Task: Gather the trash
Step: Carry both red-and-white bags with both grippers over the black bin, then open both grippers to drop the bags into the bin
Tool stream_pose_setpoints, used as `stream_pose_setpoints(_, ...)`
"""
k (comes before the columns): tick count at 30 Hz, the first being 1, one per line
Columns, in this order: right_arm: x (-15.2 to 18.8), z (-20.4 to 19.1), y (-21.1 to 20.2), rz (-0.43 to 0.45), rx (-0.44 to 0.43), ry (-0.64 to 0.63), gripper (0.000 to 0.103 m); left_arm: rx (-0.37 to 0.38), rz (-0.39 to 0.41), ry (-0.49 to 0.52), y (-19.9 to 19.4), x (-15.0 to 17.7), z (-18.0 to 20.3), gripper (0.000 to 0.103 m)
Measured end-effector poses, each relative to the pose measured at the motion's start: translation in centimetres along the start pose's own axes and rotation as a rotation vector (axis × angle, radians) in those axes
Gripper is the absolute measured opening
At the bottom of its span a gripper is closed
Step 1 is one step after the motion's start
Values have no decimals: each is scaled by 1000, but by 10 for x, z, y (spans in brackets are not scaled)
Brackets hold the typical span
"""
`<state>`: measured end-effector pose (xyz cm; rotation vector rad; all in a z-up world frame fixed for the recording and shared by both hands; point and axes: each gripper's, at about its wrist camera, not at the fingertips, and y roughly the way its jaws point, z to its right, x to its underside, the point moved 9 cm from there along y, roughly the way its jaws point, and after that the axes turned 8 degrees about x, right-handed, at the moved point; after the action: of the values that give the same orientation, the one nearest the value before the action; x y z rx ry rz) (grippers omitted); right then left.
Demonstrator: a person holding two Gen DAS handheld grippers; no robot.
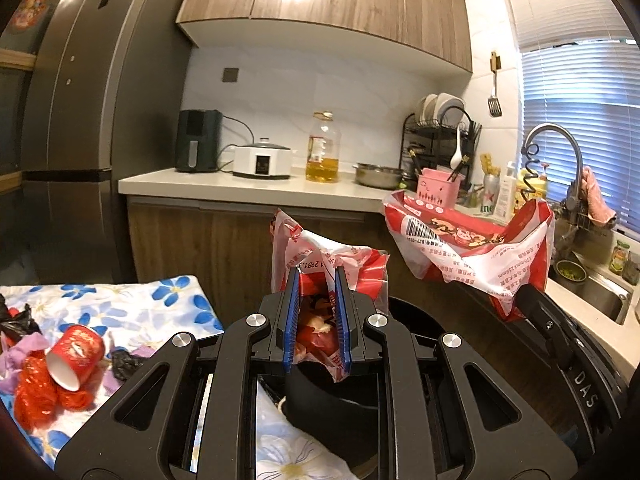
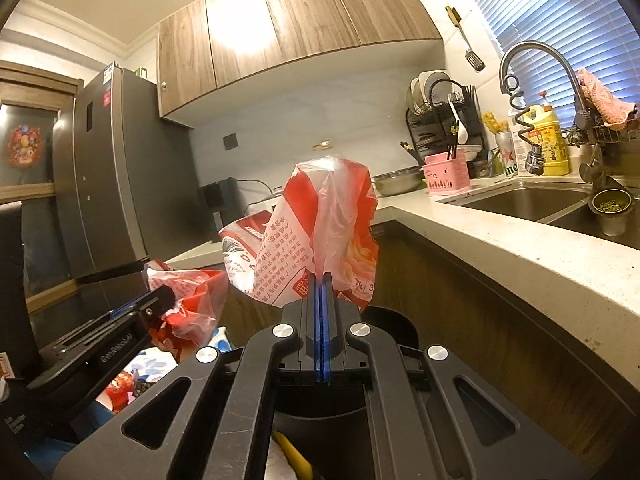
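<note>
My left gripper [image 1: 317, 276] is shut on a crumpled red-and-white plastic bag [image 1: 320, 264] with scraps inside, held above a black bin [image 1: 332, 408]. My right gripper [image 2: 322, 278] is shut flat on a second red-and-white printed plastic bag [image 2: 320, 232], held up in the air; this bag and the right gripper also show at the right of the left wrist view [image 1: 468, 248]. The left gripper with its bag shows at the lower left of the right wrist view [image 2: 176, 300]. More trash lies on the floral cloth [image 1: 120, 300]: a red paper cup [image 1: 76, 354], red netting [image 1: 36, 396], black and purple plastic scraps.
A white counter [image 1: 248, 184] runs behind with an air fryer [image 1: 198, 140], a cooker, an oil bottle [image 1: 322, 148], a steel bowl and a dish rack. A sink [image 2: 520, 200] with faucet sits to the right. A grey fridge [image 1: 72, 92] stands at the left.
</note>
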<state>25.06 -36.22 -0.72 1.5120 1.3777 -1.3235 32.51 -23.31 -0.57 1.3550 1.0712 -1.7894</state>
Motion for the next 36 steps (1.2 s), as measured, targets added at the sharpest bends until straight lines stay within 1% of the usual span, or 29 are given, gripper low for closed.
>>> stream_pose_setpoints(9, 2, 5, 9, -9, 9, 7, 1, 13, -23, -1, 22, 7, 4, 16)
stream_pose_setpoints(16, 4, 7, 19, -25, 14, 12, 1, 23, -41, -16, 34, 12, 5, 16)
stream_pose_setpoints(36, 11, 8, 43, -61, 18, 8, 2, 50, -86, -16, 65, 24, 7, 17)
